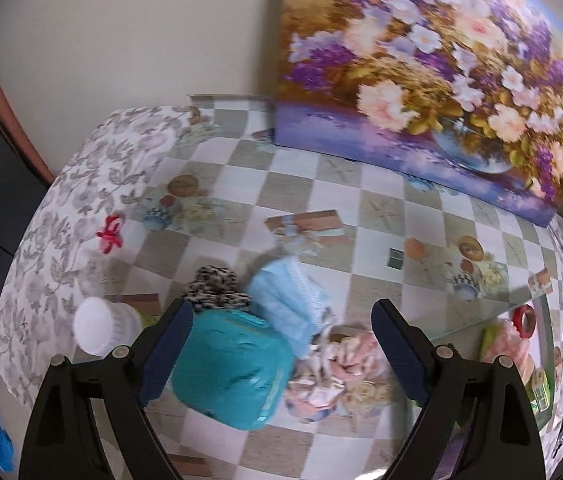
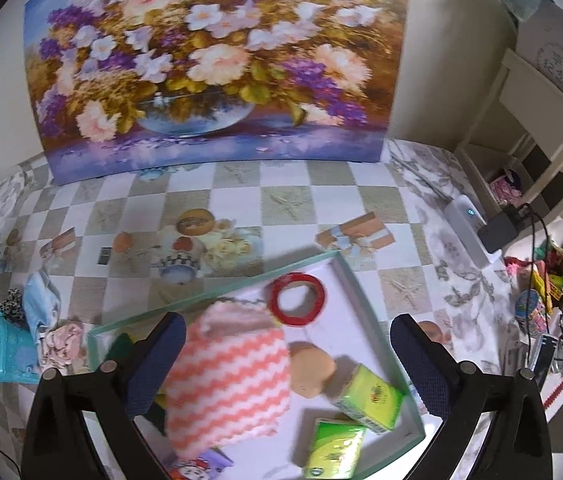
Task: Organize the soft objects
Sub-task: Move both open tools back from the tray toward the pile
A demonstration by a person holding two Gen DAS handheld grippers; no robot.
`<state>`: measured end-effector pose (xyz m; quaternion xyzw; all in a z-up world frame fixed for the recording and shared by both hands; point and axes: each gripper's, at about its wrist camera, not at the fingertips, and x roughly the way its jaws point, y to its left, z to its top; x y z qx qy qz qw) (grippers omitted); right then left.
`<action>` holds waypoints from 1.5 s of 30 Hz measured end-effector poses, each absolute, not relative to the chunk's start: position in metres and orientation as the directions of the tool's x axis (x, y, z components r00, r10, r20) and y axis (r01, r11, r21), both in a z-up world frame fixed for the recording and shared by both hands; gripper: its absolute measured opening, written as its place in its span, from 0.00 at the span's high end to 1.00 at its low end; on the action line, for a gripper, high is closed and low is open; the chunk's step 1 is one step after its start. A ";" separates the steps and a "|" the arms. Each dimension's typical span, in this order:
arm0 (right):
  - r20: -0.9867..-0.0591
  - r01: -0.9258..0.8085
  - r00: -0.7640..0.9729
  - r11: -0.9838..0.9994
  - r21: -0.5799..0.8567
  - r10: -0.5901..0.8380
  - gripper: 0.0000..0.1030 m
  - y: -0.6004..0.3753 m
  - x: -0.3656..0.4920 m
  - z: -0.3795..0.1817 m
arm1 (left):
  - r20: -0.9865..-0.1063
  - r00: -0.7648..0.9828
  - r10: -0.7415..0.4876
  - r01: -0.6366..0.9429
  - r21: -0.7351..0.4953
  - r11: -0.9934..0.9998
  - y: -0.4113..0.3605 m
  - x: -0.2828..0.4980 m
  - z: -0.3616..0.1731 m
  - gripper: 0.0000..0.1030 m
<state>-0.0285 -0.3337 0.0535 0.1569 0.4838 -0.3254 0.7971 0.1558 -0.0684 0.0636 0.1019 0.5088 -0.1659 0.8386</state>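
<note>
Pink zigzag cloth [image 2: 227,384] beneath right claw [image 2: 287,364]

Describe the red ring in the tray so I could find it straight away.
Start from the big flower painting leaning against the wall, then come down the checked tablecloth to the shallow glass tray. At its far end, beyond the pink zigzag cloth, lies the red tape roll: the only hollow red ring there.

You are in a lived-in home room. At twelve o'clock a flower painting [image 2: 217,68] leans on the wall above a table under a checkered oilcloth [image 2: 289,200] printed with dolls and gift boxes. At two o'clock stands a white shelf unit [image 2: 529,128]; at three o'clock lies a clutter of household odds and ends [image 2: 549,300].
</note>
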 end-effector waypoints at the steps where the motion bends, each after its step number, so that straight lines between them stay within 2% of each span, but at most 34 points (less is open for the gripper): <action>1: -0.872 0.666 0.328 0.744 -0.059 -0.362 0.00 -0.330 -0.025 0.054 | -0.885 0.432 -0.173 0.377 0.003 0.926 -0.064 0.157 0.066 0.11; 9: -0.870 0.579 0.419 0.815 0.034 -0.261 0.00 -0.281 0.020 0.052 | -0.873 0.464 -0.150 0.345 0.021 0.938 -0.025 0.173 0.077 0.11; 22: -0.890 0.414 0.428 0.909 0.039 -0.156 0.00 -0.191 0.092 0.017 | -0.891 0.444 -0.092 0.200 -0.001 0.980 0.061 0.210 0.061 0.11; 29: -0.881 0.401 0.452 0.914 0.065 -0.136 0.00 -0.180 0.106 0.010 | -0.900 0.426 -0.094 0.125 -0.044 0.991 0.100 0.227 0.043 0.11; 32: -0.876 0.411 0.466 0.908 0.085 -0.128 0.00 -0.182 0.109 0.008 | -0.893 0.445 -0.070 0.115 -0.021 0.993 0.110 0.234 0.035 0.11; 39: -0.855 0.369 0.518 0.908 0.200 -0.022 0.00 -0.182 0.129 -0.004 | -0.898 0.435 -0.069 0.118 -0.019 0.993 0.132 0.276 0.018 0.11; 45: -0.863 0.322 0.499 0.908 0.267 0.076 0.17 -0.177 0.164 -0.024 | -0.932 0.333 -0.140 0.131 -0.102 0.986 0.135 0.318 -0.015 0.12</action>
